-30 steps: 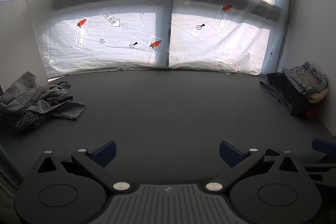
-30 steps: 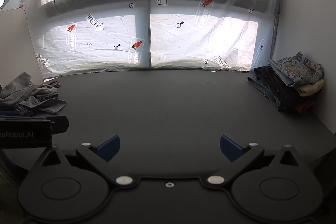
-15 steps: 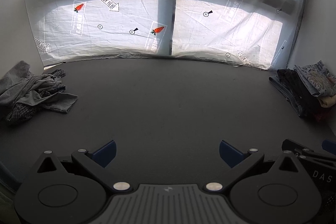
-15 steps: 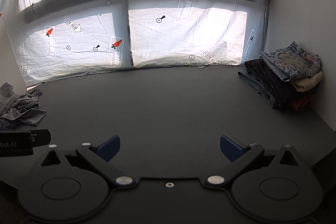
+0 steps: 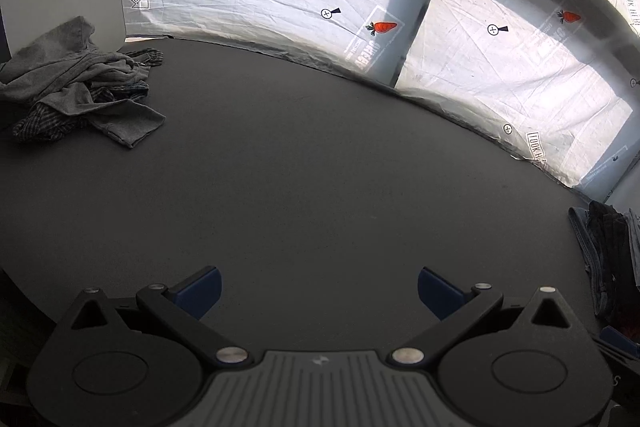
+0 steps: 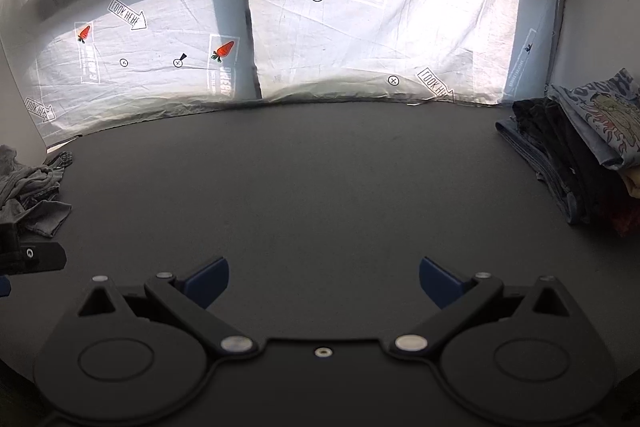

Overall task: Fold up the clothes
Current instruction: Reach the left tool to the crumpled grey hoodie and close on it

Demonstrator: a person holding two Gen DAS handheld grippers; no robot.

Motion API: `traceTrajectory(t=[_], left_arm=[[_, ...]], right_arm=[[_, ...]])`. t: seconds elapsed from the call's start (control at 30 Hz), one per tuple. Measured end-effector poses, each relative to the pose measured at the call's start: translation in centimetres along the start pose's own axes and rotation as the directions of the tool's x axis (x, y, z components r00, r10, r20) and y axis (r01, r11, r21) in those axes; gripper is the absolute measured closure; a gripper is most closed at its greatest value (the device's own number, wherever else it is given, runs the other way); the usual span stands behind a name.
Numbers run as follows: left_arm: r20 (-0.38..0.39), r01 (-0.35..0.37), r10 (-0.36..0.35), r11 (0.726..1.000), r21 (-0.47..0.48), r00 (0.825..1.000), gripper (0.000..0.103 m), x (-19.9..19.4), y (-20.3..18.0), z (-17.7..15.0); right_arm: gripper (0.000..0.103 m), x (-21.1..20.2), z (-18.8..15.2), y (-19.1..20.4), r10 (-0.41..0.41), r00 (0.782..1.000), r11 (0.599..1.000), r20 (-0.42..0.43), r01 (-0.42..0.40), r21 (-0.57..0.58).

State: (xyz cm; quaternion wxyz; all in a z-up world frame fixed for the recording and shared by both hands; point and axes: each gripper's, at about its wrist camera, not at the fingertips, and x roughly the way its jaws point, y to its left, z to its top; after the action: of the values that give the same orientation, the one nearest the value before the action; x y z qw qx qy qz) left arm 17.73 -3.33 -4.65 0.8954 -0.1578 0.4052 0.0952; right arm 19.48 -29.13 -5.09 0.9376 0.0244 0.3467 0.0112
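While both tools hang above the dark grey matte tabletop [image 5: 312,187], neither one holds anything. Seen from the left wrist, the left black two-finger gripper with blue fingertip pads [image 5: 318,287] has its fingers spread wide, with only bare table showing between the pads. Likewise the right black two-finger gripper with blue pads [image 6: 323,283] stands with its fingers far apart over the bare surface and grips nothing.

Beyond the left gripper, toward the far left of the table, lies a crumpled heap of unfolded grey and checked garments [image 5: 76,87], loose and rumpled, one grey corner spilling out flat toward the middle of the table. It is well apart from the left gripper's fingers. At the right edge of the same view, a neat stack of folded dark denim and black clothes [image 5: 604,259] sits against the white wall.

From the right wrist, that folded stack [image 6: 572,155] is clearer: dark jeans and black pieces at the side, a blue-grey printed shirt on top, something yellowish and something red lower down. The crumpled heap [image 6: 32,187] shows at the left edge, and just below it a black part of the left tool [image 6: 32,257] pokes into view.

Behind the table hangs a wrinkled translucent white plastic sheet printed with red carrots, arrows and crossed circles [image 6: 360,27], lit from behind through window frames.
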Motion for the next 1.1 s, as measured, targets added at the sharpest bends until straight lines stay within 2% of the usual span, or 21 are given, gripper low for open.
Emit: traceTrajectory(t=[0.07,0.17,0.2,0.43,0.53,0.8,0.9,1.0,1.07,1.1], left_arm=[[-0.015,-0.015,0.015,0.999,-0.051,1.000,0.000,0.8,1.1,0.8],[-0.031,-0.038,0.035,0.991,-0.128,0.999,0.000,2.2,2.7,2.2],[-0.036,-0.036,0.031,0.989,-0.142,0.999,0.000,2.8,3.3,2.8],[-0.010,-0.057,0.056,0.984,-0.169,0.998,0.000,7.0,7.7,8.1],[0.008,-0.079,0.083,0.975,-0.208,0.997,0.000,9.1,10.7,10.8],[-0.003,-0.181,0.192,0.920,-0.348,0.981,0.003,15.5,21.0,18.6],[-0.006,-0.239,0.257,0.893,-0.381,0.967,0.009,17.3,25.2,20.9],[-0.010,-0.289,0.308,0.880,-0.377,0.951,0.019,19.0,29.0,23.1],[-0.011,-0.319,0.340,0.872,-0.372,0.940,0.038,20.2,31.4,24.5],[-0.003,-0.326,0.348,0.875,-0.357,0.938,0.043,20.6,32.1,25.2]], right_arm=[[0.000,1.4,0.5,0.6,0.001,1.000,1.000,-0.005,-0.002,-0.019],[0.000,3.8,1.6,1.3,0.025,0.999,0.999,-0.028,-0.024,0.030],[0.001,4.4,1.9,1.6,0.007,1.000,0.999,-0.028,-0.005,0.052],[0.003,10.2,5.0,6.0,-0.043,0.998,0.998,-0.038,0.045,0.045],[0.003,12.9,6.8,9.2,-0.041,0.999,0.999,-0.015,0.041,0.000],[0.003,19.9,10.1,20.4,0.014,1.000,0.983,-0.026,-0.018,-0.182],[0.003,22.6,11.3,23.9,0.025,0.998,0.978,-0.049,-0.034,-0.207],[0.003,25.7,12.6,27.2,0.021,0.997,0.976,-0.074,-0.037,-0.216],[0.003,27.7,13.3,29.2,0.012,0.996,0.976,-0.091,-0.031,-0.216],[0.003,28.4,13.6,29.9,0.010,0.995,0.976,-0.099,-0.031,-0.214]])
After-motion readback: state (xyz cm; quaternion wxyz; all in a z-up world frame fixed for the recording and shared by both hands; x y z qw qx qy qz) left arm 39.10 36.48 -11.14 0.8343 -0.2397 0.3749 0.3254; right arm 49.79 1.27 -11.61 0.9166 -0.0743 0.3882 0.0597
